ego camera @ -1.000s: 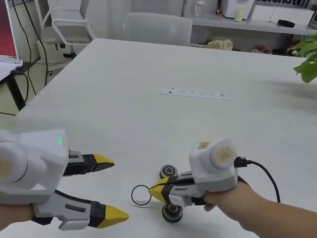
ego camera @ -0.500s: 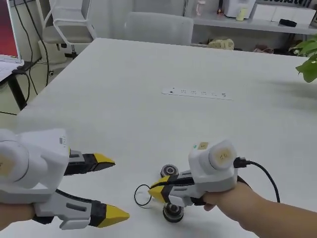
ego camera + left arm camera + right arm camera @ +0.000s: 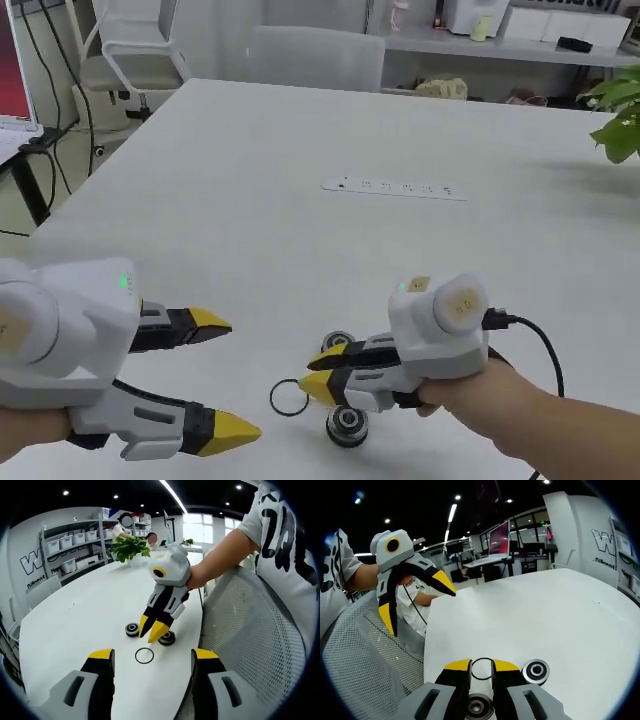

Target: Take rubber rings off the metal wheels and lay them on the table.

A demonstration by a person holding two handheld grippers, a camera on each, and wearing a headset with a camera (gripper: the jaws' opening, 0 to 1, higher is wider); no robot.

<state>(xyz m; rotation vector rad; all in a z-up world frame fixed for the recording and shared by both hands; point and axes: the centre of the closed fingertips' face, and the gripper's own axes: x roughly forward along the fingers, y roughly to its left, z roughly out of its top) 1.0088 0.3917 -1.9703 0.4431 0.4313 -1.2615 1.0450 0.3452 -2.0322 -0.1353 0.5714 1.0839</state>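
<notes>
Holding the left gripper [image 3: 243, 378] low at the near-left edge of the white table [image 3: 300, 220], jaws spread wide, nothing between them. In the left gripper view both yellow tips point at the work from the near side, well clear of it.

One rubber ring [image 3: 271, 398] lies flat on the table, loose, a thin black circle. It sits just off the tips of my right gripper [image 3: 315, 372] and touches neither wheel. The right gripper's jaws stand only a narrow gap apart and grip nothing. They angle down toward the table, with my hand around the white body behind them.

The near metal wheel [image 3: 347, 424] lies flat just below the right gripper's jaws, beside the ring. Its rim is dark; can't tell if a ring sits on it. The far metal wheel [image 3: 338, 343] lies flat on the other side of the jaws, partly hidden behind the upper one. In the right gripper view the ring shows straight ahead through the gap between the tips.

Farther out, a white power strip [image 3: 395, 187] lies mid-table. A chair [image 3: 318, 55] stands at the far edge, and a green plant [image 3: 618, 125] is at the far right.
</notes>
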